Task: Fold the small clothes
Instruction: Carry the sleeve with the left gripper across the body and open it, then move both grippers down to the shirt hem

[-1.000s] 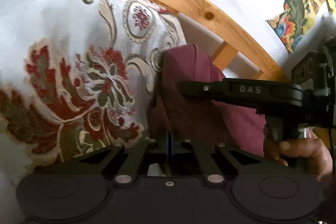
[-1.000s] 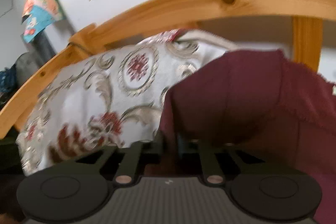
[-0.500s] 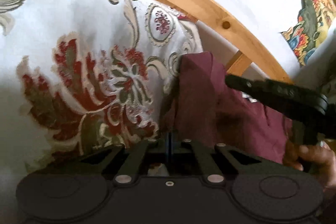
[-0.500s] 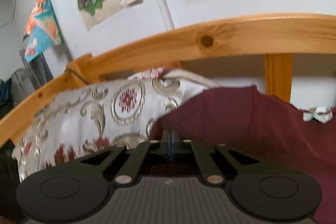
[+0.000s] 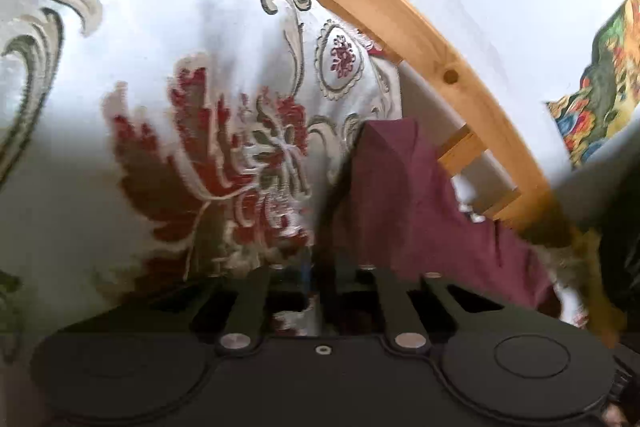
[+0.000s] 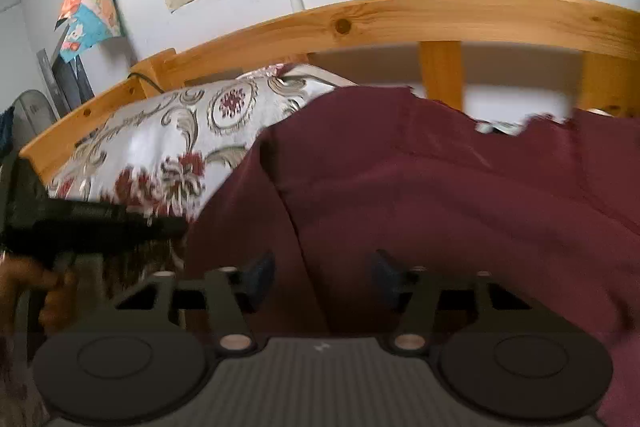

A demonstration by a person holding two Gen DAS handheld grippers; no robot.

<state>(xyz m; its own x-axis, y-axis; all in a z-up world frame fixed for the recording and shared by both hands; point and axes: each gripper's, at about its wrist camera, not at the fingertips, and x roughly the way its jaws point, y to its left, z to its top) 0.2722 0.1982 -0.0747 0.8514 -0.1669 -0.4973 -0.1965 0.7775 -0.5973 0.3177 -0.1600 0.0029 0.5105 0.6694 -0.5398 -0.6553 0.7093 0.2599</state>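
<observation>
Maroon garment lies on the bed, spread over the patterned bedspread near the far edge, below the wooden bed rail; a fold crease runs down its left part in the right wrist view. The right gripper stands directly over the cloth with its jaws opening; the blue pads are wide apart and cloth shows between them without being pressed. The left gripper sits at the garment's left border, where maroon cloth meets bedspread; its jaws are opening from a narrow gap, and whether any cloth is caught between them cannot be told through the blur. The step in hand appears to be releasing a completed fold. To do it well, both pairs of pads should part fully before either gripper withdraws, and each should pull back along the cloth's surface, not upward, so the layer is not dragged or lifted open.
</observation>
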